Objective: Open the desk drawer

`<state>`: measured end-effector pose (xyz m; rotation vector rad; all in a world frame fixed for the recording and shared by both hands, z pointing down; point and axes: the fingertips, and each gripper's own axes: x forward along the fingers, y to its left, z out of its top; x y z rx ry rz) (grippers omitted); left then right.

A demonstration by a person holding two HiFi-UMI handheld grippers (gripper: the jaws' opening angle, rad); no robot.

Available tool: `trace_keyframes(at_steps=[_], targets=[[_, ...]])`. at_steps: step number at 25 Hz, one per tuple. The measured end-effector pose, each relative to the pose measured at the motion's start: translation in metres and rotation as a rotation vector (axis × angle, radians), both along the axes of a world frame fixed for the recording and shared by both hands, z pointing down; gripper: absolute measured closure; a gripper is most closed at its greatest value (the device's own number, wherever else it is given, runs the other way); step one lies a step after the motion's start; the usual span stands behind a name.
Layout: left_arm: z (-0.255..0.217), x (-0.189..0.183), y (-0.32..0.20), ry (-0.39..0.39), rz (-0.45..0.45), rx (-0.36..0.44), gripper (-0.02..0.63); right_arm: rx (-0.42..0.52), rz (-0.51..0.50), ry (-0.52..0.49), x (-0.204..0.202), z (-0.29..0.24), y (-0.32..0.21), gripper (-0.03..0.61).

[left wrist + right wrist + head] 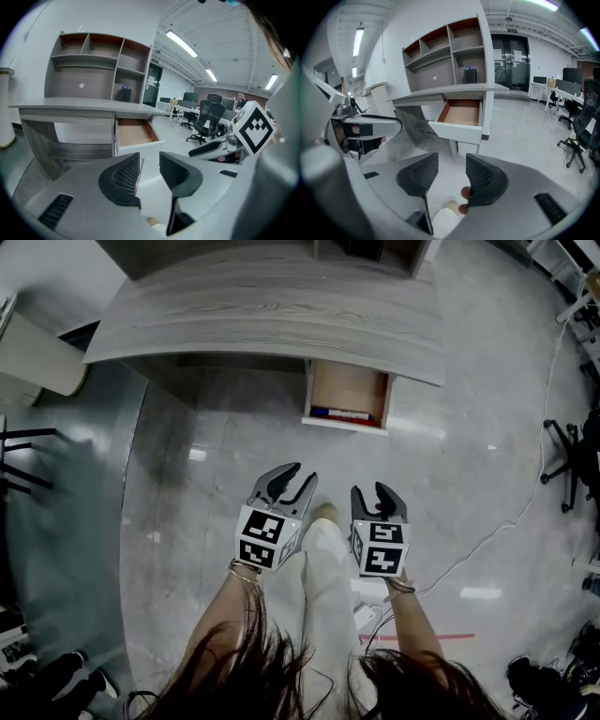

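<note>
The grey wooden desk (272,315) has its drawer (347,395) pulled out, showing a brown bottom and some small blue and red items along its white front. The same drawer (136,133) (459,117) stands ahead of both gripper views, well beyond the jaws. My left gripper (297,476) (150,157) hangs open over the floor a good step short of the drawer, with nothing between its pads. My right gripper (370,491) (452,159) is beside it, also open and holding nothing. A white trouser leg and shoe tip show below both.
A shelf hutch (93,61) sits on the desk. A white cable (506,521) runs across the shiny floor on the right, near a black office chair (572,460). More office chairs (208,119) stand further back. A dark chair (23,465) is at left.
</note>
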<state>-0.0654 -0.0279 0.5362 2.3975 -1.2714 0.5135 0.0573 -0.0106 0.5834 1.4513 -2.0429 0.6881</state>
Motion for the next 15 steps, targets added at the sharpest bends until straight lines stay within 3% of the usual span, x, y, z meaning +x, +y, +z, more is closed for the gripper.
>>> trace_keyframes(at_steps=[15], targets=[[-0.084,0.011,0.033,0.03,-0.005,0.058,0.505,0.077,-0.008,-0.027,-0.007,-0.093,0.028,0.41]])
